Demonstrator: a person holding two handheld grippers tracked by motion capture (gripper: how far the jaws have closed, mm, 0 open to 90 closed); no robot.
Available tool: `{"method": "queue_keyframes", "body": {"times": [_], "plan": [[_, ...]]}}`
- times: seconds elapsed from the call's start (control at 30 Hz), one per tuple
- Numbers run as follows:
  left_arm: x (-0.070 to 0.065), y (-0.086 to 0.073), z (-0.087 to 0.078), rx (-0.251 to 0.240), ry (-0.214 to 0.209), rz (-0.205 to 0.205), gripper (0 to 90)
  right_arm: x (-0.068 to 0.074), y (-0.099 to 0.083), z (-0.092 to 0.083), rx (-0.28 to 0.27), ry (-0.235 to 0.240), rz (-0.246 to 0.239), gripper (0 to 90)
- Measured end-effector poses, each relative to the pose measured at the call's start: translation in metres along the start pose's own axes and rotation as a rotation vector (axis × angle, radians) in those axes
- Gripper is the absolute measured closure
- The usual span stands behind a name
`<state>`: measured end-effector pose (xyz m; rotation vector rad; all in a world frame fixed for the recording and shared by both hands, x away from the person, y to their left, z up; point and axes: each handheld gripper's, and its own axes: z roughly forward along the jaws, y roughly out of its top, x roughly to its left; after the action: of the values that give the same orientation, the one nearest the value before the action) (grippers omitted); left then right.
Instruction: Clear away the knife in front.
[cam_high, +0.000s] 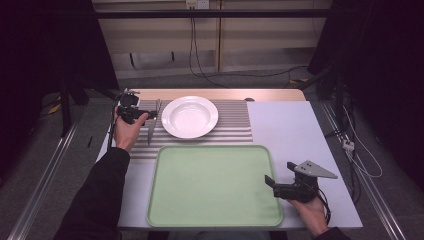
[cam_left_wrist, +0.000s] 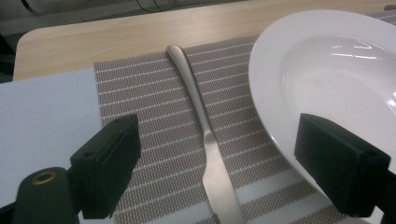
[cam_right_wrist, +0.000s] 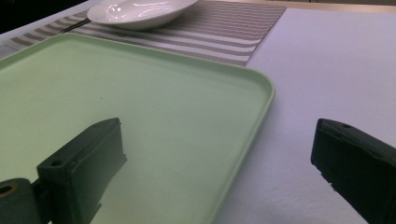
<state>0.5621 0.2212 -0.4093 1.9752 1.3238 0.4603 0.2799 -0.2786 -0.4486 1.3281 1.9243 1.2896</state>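
Lying on a striped placemat (cam_high: 230, 122), a metal fork (cam_high: 152, 125) is sitting just beside the left rim of a white plate (cam_high: 190, 116); in the left gripper view the fork (cam_left_wrist: 205, 140) is running lengthwise between the two black jaws, handle end pointing away, with the plate (cam_left_wrist: 327, 79) close on one side.

Left gripper (cam_high: 142, 116): being held over the fork at the mat's left end, jaws standing apart with the fork below and between them, pads not pressing on it.

Right gripper (cam_high: 272, 182): being held at the right edge of a green tray (cam_high: 215, 185), jaws spread wide and holding nothing; in the right gripper view one jaw is showing over the tray (cam_right_wrist: 140, 116) and the other over the white table cover (cam_right_wrist: 327, 70).

Tray: sitting nearest the person, bare. Placemat and plate: lying beyond it, the plate resting on the mat. Wooden tabletop (cam_high: 220, 94): showing at the far edge.
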Motion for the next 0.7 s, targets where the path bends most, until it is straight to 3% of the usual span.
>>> {"method": "queue_keyframes", "body": {"times": [0.13, 0.3, 0.33, 0.43, 0.47, 0.57, 0.7], "plan": [[0.001, 0.004, 0.012, 0.000, 0.036, -0.002, 16.5, 0.002, 0.000, -0.001, 0.001, -0.001, -0.003, 2.5], [0.006, 0.006, 0.027, 0.026, 0.048, -0.002, 20.8, 0.003, 0.000, -0.002, -0.003, -0.002, -0.006, 2.5], [0.009, 0.005, 0.033, 0.036, 0.040, -0.025, 26.3, 0.003, 0.000, -0.002, 0.001, -0.001, -0.003, 2.5], [0.010, 0.005, 0.040, 0.046, 0.064, -0.022, 33.0, 0.002, 0.000, -0.001, 0.001, 0.002, -0.003, 2.5], [0.012, 0.005, 0.043, 0.056, 0.055, -0.018, 33.0, 0.002, 0.000, -0.001, 0.001, 0.002, -0.003, 2.5], [0.012, 0.003, 0.053, 0.060, 0.058, -0.037, 46.4, 0.002, 0.000, 0.000, 0.001, 0.004, -0.004, 2.5], [0.012, 0.002, 0.060, 0.079, 0.051, -0.038, 52.3, 0.002, 0.000, 0.000, 0.001, 0.007, -0.005, 2.5]]}}
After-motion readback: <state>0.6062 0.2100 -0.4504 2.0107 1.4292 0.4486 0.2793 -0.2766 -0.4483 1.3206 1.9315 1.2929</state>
